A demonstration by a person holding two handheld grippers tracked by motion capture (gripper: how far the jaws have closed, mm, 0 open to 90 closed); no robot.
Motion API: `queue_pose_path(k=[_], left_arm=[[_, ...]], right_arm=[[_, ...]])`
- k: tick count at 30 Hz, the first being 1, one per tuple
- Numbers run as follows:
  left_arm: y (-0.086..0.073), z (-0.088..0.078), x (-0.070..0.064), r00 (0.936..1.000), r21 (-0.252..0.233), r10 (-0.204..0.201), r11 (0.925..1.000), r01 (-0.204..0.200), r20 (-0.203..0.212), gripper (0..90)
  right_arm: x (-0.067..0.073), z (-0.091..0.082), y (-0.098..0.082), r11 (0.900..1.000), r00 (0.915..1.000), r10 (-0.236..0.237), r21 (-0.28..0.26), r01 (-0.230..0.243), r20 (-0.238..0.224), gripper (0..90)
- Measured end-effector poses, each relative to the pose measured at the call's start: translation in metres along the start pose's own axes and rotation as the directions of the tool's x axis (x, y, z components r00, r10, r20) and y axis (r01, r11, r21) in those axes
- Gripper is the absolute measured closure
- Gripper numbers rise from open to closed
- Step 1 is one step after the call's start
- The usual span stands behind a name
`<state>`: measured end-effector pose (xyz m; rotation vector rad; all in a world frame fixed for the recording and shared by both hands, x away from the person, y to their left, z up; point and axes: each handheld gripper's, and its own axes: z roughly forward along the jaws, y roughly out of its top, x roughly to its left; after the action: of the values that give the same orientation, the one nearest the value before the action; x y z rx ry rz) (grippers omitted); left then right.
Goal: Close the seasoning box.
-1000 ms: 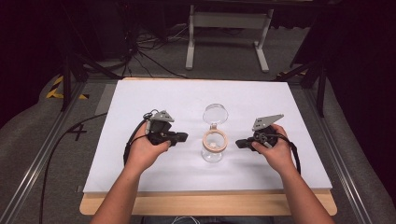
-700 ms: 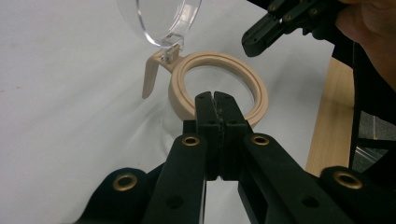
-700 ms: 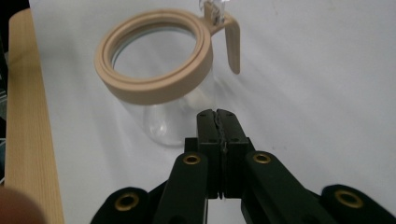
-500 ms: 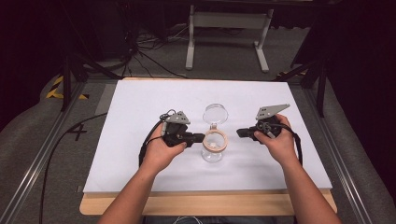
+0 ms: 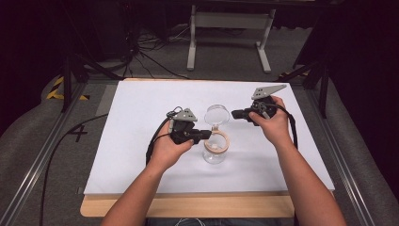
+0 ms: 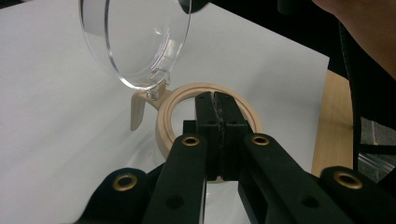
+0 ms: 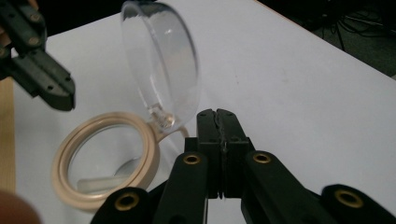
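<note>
A clear glass jar (image 5: 215, 151) stands near the middle of the high view on the white counter (image 5: 141, 122), its beige sealing ring (image 5: 218, 140) at the mouth and its round clear lid (image 5: 217, 114) swung open on the hinge, standing up just above the mouth in the frame. The left gripper (image 5: 206, 135) comes in from the left of the frame with its fingers drawn together and holding nothing; in the left gripper view the closed tips (image 6: 218, 105) sit over the opening of the ring (image 6: 210, 116), with the lid (image 6: 135, 42) rising at the upper left, tilted back from them. Whether the tips actually touch the ring's rim cannot be told. The right gripper (image 5: 234, 113) sits to the right of the lid in the high view, also pinched shut on nothing; in the right gripper view its tips (image 7: 219, 121) lie just beside the hinge, the lid (image 7: 163, 60) standing tilted at upper centre and the ring (image 7: 107, 158) at lower left. The relation that matters: the lid's disc stands nearly on edge, between the two grippers, hinged on the side of the ring farthest from the person. The right gripper is the nearer to the lid's face and hinge, the left the nearer to the mouth, so steadying the jar likely falls to the left and moving the lid to the right.
</note>
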<state>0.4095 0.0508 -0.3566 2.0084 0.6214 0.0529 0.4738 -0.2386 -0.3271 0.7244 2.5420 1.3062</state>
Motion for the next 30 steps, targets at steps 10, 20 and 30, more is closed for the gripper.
queue_pose_path(k=[10, 20, 30], left_arm=[[0.001, 0.001, 0.003, 0.9999, -0.014, -0.008, 0.9999, 0.008, -0.006, 89.8], [0.002, 0.001, 0.002, 1.0, 0.0, -0.001, 1.0, 0.001, 0.004, 89.8], [0.001, 0.001, -0.005, 0.9997, 0.035, 0.023, 0.9991, -0.024, 0.006, 89.7]], right_arm=[[-0.003, 0.009, 0.015, 0.999, 0.9996, -0.018, -0.034, 0.018, -0.021, 90.0], [0.009, 0.006, 0.017, 0.998, 0.9972, -0.052, -0.041, 0.049, -0.053, 90.0], [0.015, 0.0, 0.009, 0.998, 0.9967, -0.056, -0.042, 0.054, -0.058, 89.9]])
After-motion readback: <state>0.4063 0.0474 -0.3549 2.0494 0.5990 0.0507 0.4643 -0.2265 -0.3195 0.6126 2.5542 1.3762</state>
